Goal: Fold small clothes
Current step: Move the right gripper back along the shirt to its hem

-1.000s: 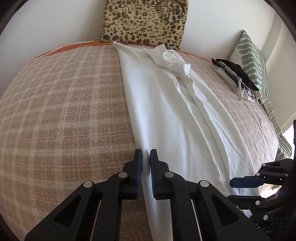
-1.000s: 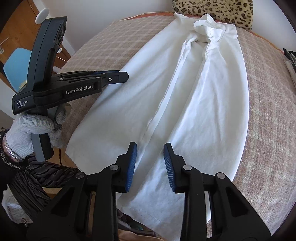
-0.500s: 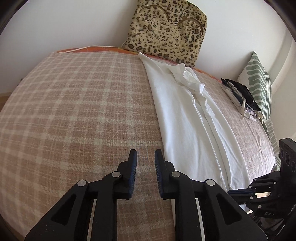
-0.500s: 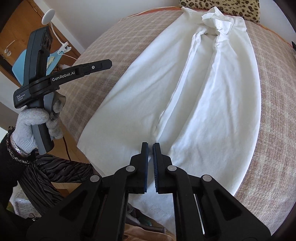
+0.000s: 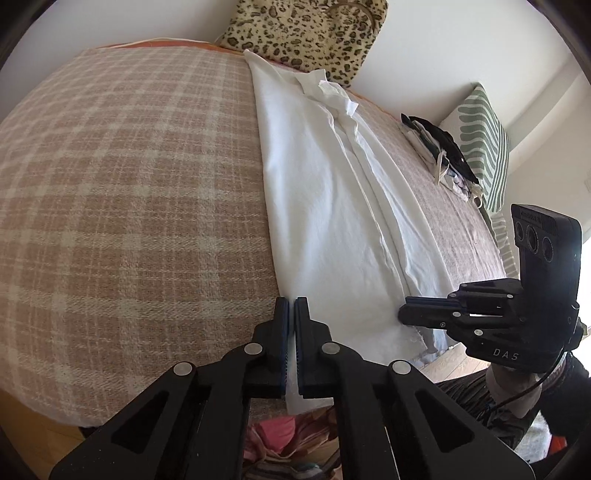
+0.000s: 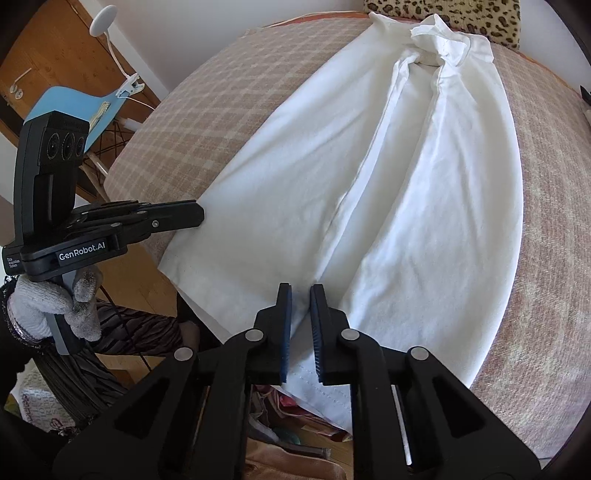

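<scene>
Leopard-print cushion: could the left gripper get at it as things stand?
Probably not without a long stretch: the leopard-print cushion stands against the wall at the bed's far edge, while the left gripper is shut on the white garment's near hem.

Both grippers now clamped on garment (image 5: 325, 206) hem

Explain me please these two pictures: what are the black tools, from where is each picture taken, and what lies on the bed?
No robot: a person holds a two-finger claw in each hand, each with a camera looking along its fingers. One picture is from the left claw, the other from the right claw. A long white garment lies flat on a checked blanket. Both claws are shut on its near end, the left at its side edge.
</scene>
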